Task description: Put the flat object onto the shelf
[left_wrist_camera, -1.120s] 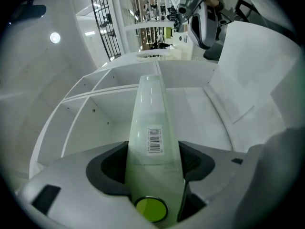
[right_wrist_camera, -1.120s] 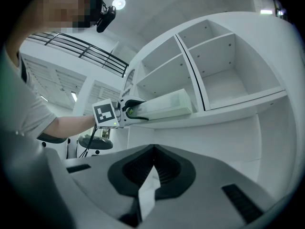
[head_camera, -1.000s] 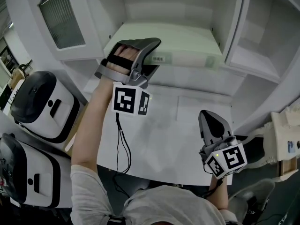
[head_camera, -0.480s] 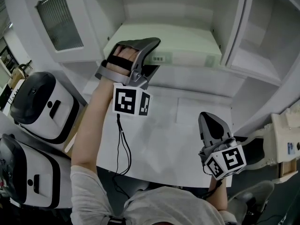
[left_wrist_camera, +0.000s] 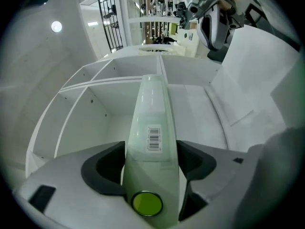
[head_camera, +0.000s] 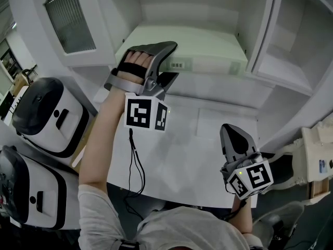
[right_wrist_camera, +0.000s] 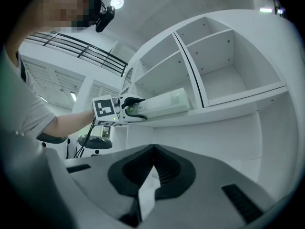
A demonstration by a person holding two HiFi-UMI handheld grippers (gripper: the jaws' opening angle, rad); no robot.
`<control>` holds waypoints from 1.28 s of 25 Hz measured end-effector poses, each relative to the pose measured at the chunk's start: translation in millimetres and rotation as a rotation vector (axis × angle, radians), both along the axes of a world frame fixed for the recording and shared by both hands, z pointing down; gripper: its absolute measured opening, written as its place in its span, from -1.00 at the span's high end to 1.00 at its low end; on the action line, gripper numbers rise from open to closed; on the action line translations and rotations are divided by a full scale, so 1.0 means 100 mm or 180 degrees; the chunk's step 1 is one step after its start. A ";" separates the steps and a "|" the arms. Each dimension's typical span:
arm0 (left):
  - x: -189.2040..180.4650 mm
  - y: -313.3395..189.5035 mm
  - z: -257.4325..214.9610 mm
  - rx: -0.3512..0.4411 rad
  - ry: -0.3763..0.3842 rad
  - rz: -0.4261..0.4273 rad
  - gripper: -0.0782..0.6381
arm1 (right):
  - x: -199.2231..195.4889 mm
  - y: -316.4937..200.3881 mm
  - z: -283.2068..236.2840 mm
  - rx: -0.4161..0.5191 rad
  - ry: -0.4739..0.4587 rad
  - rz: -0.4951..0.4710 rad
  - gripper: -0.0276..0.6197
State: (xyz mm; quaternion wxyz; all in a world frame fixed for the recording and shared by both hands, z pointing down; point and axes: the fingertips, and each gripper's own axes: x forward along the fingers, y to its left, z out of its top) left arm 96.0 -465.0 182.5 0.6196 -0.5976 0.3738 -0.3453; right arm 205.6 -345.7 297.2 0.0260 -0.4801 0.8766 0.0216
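Up on the white shelf (right_wrist_camera: 228,109) we've got the flat pale-green box (head_camera: 203,46) lying down, barcode sticker (left_wrist_camera: 153,138) on its near edge, digits too small for us to read. The left gripper (head_camera: 173,61) has its fingers (left_wrist_camera: 102,168) either side of that end; they've just been opening and aren't squeezing. The right gripper (head_camera: 232,130) hangs over the desk (head_camera: 177,155), fingers together, empty.

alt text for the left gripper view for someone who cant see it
A flat pale green box with a barcode label lies between the jaws of the left gripper, which have just been opening, and reaches into a white shelf compartment. A round yellow-green sticker marks its near end.
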 end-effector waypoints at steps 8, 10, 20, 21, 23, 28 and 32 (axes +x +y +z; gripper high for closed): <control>-0.06 -0.20 0.00 -0.0101 -0.0015 -0.0267 -0.10 | 0.10 0.01 0.01 -0.0005 -0.0007 0.0054 0.89; -0.07 -0.23 0.01 -0.0190 -0.0030 -0.0298 -0.10 | 0.12 0.00 0.02 -0.0009 -0.0016 0.0069 0.89; -0.06 -0.16 0.04 -0.0250 0.0097 -0.0305 -0.16 | 0.08 -0.04 0.00 -0.0013 -0.0035 -0.0011 0.89; -0.07 -0.13 0.05 -0.0254 0.0109 -0.0291 -0.16 | 0.06 -0.04 0.00 -0.0008 -0.0040 -0.0022 0.89; -0.09 -0.06 0.05 -0.0248 0.0129 -0.0268 -0.16 | 0.03 -0.04 0.01 -0.0007 -0.0040 -0.0048 0.89; -0.15 0.03 0.00 -0.0094 0.0181 -0.0306 -0.12 | -0.05 -0.04 0.01 -0.0002 -0.0035 -0.0114 0.89; -0.17 -0.01 -0.01 -0.0083 0.0200 -0.0355 0.00 | -0.06 -0.04 0.00 0.0007 -0.0028 -0.0124 0.89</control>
